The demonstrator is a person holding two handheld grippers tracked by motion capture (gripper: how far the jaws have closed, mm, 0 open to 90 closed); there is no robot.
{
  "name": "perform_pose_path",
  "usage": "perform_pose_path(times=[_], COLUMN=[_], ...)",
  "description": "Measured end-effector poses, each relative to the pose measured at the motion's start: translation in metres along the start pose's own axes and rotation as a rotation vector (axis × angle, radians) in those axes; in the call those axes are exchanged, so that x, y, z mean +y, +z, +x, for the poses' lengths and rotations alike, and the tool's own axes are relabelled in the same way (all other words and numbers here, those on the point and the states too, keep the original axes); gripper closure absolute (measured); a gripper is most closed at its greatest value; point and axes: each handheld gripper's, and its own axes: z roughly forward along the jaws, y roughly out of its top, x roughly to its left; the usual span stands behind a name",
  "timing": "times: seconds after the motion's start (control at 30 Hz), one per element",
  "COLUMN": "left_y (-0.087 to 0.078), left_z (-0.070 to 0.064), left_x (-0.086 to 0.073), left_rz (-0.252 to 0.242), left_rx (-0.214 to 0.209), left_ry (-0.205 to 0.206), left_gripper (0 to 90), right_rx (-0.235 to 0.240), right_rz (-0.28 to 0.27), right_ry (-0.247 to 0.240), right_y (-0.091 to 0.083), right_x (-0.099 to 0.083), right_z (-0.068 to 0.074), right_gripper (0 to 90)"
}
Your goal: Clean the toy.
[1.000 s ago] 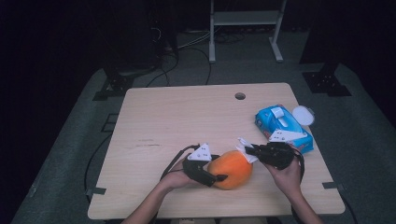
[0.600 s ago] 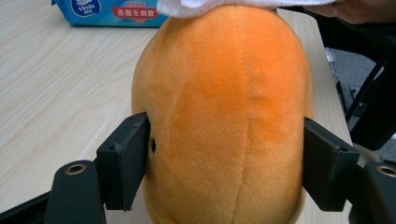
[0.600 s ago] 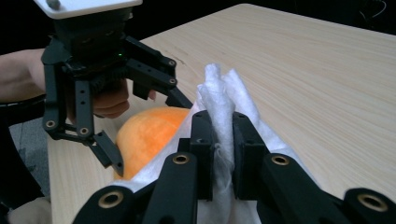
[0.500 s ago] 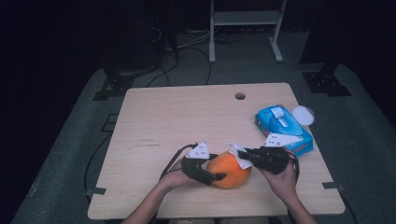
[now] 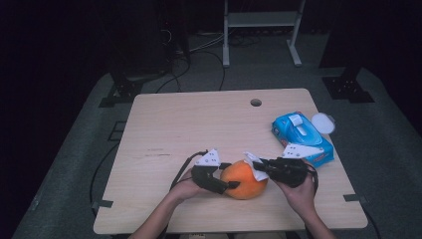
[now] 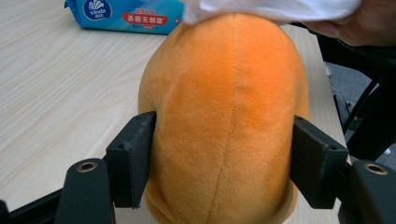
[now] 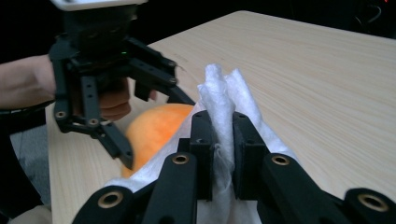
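A blue wipes pack lies on the table, perhaps touching a white lid.

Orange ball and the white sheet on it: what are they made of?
Orange ball: looks like a plush toy, matte short-pile fabric with a stitched seam down the middle; it bulges between the left gripper fingers, so probably soft-filled. White sheet: seems a thin fibrous wipe or tissue, matte, crumpled and fuzzy-edged where the right gripper pinches it.
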Motion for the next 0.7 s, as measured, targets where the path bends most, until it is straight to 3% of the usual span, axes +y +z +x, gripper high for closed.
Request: perform_pose_path(times=[0.07, 0.17, 0.23, 0.27, 0.43, 0.5, 0.6, 0.7], left_y=[-0.001, -0.001, -0.002, -0.002, -0.001, -0.001, 0.001, 0.001], left_z=[0.001, 0.002, 0.002, 0.002, 0.001, 0.001, -0.002, -0.003], left_x=[-0.001, -0.001, 0.0, 0.0, 0.002, 0.004, 0.007, 0.008], left_rz=[-0.002, -0.014, -0.021, -0.028, -0.032, -0.032, -0.028, -0.031], left_rx=[-0.002, -0.003, -0.004, -0.005, -0.004, -0.007, 0.001, 0.005], left_ry=[-0.005, -0.007, -0.01, -0.021, -0.026, -0.03, -0.025, -0.017], left_gripper=[30.6, 30.9, 31.0, 31.2, 31.7, 32.2, 32.6, 33.0], right_rx=[-0.004, -0.007, -0.032, -0.066, -0.089, -0.09, -0.029, -0.005], right_rz=[0.009, 0.008, 0.011, 0.014, 0.008, 0.005, -0.016, -0.016], right_ry=[-0.031, -0.026, -0.01, 0.001, 0.043, 0.034, 0.0, -0.033], right_y=[0.003, 0.002, -0.002, -0.005, -0.009, -0.008, 0.002, 0.007], right_x=[0.002, 0.002, 0.0, -0.003, -0.007, -0.005, 0.004, 0.008], right_z=[0.004, 0.0, -0.006, -0.013, -0.022, -0.018, -0.003, 0.007], right_gripper=[79.5, 79.6, 79.5, 79.5, 79.5, 79.5, 79.2, 78.1])
